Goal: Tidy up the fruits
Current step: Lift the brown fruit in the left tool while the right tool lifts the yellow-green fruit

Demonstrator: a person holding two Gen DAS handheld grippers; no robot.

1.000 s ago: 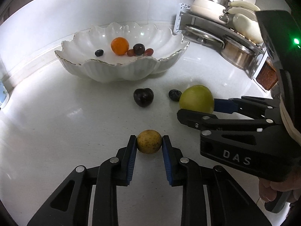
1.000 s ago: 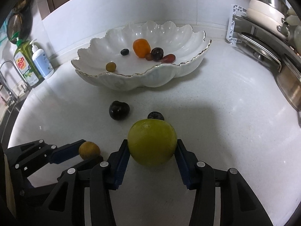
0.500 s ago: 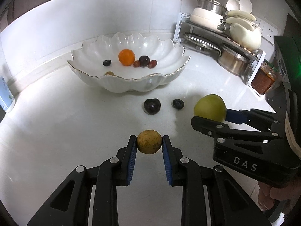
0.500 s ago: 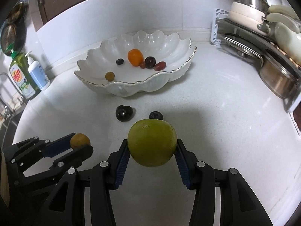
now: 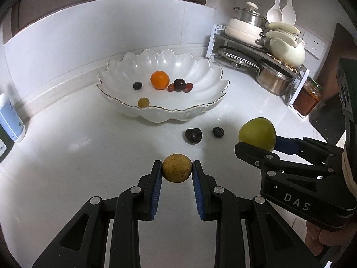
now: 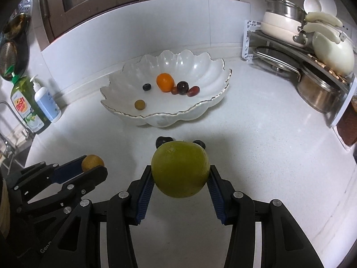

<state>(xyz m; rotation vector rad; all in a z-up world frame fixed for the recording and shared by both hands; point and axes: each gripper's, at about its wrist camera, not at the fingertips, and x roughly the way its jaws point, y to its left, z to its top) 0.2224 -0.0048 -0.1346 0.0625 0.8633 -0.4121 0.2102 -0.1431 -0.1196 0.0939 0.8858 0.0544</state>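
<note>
My left gripper (image 5: 176, 171) is shut on a small yellow-brown fruit (image 5: 176, 171), held above the counter; it also shows in the right wrist view (image 6: 92, 162). My right gripper (image 6: 180, 169) is shut on a large green fruit (image 6: 180, 169), seen at the right of the left wrist view (image 5: 257, 136). A white scalloped bowl (image 5: 160, 114) stands ahead and holds an orange fruit (image 5: 159, 80), dark berries and a small yellow fruit (image 5: 143, 102). A dark plum (image 5: 193, 136) and a blueberry (image 5: 218, 132) lie on the counter before the bowl.
A rack with pots, lids and a kettle (image 5: 263, 51) fills the back right corner, with a red jar (image 5: 306, 99) beside it. Soap bottles (image 6: 35, 102) stand at the left by the sink. The counter edge runs along the right (image 6: 334, 212).
Both grippers have risen and drawn back from the bowl with their fruits; the bowl and the loose plum and blueberry now look farther away and lower.
</note>
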